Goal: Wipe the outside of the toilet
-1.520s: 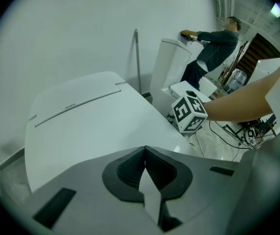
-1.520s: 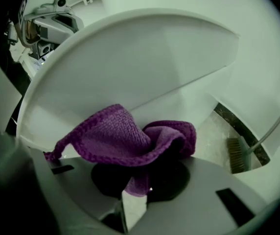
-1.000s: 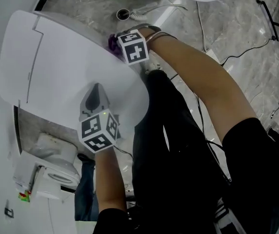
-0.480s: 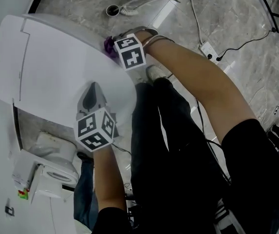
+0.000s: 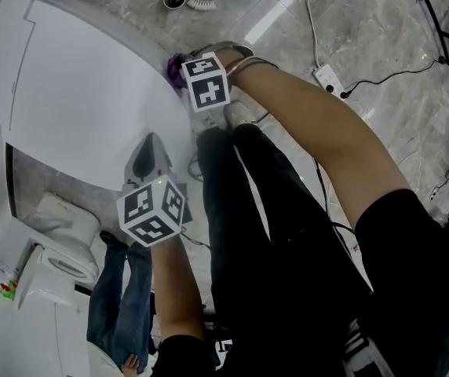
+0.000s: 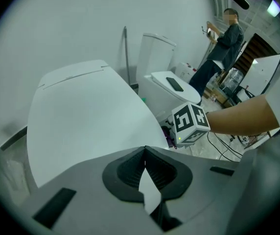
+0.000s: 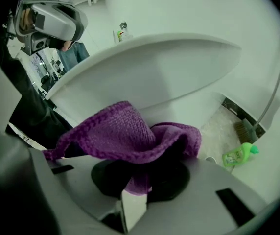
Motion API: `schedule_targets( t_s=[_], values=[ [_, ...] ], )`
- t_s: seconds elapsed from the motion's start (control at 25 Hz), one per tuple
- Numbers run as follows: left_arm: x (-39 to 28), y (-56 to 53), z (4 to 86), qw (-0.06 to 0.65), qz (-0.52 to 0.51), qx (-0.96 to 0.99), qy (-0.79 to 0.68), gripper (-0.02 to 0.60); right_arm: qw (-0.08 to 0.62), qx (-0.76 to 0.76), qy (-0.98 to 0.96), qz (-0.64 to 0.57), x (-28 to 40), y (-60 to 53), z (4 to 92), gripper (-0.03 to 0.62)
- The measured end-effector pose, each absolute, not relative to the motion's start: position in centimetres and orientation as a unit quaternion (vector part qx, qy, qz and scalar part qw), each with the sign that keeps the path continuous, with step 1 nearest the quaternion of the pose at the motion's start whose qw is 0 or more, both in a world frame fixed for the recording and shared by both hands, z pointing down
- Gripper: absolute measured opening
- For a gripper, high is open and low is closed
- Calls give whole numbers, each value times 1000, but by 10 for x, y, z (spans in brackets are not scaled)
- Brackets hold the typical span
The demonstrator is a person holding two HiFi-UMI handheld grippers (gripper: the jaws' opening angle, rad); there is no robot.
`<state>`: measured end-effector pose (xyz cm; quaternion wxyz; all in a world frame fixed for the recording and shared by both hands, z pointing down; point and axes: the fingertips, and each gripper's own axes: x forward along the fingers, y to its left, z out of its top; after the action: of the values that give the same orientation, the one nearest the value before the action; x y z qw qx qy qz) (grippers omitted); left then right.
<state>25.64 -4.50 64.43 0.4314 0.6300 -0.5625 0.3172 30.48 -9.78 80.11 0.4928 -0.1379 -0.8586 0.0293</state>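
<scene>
White ceramic toilet (image 5: 75,93), lid closed, stands by the wall. Its long axis runs from the hinge end at head-view left to the rounded front, which points at the person's legs. Purple knitted cloth (image 7: 125,131) sits against the rim's side, under the lid edge. Right gripper (image 7: 140,180) is clenched on the cloth. Left gripper (image 6: 145,168) has jaws together and empty, over the lid's front; contact unclear. Step judged: wiping the outer side. Next: press the cloth along the curved shell, likely downward.
</scene>
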Motion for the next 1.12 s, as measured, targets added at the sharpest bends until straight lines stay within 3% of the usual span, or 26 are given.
schedule_targets(
  t_s=[0.52,1.12],
  values=[
    [273,52,638,468,262,590,-604,9,523,-191,-831,-4,323,-6,790,66],
    [246,147,655,504,236,547,-625,9,532,-104,-836,85,312,56,791,66]
  ],
)
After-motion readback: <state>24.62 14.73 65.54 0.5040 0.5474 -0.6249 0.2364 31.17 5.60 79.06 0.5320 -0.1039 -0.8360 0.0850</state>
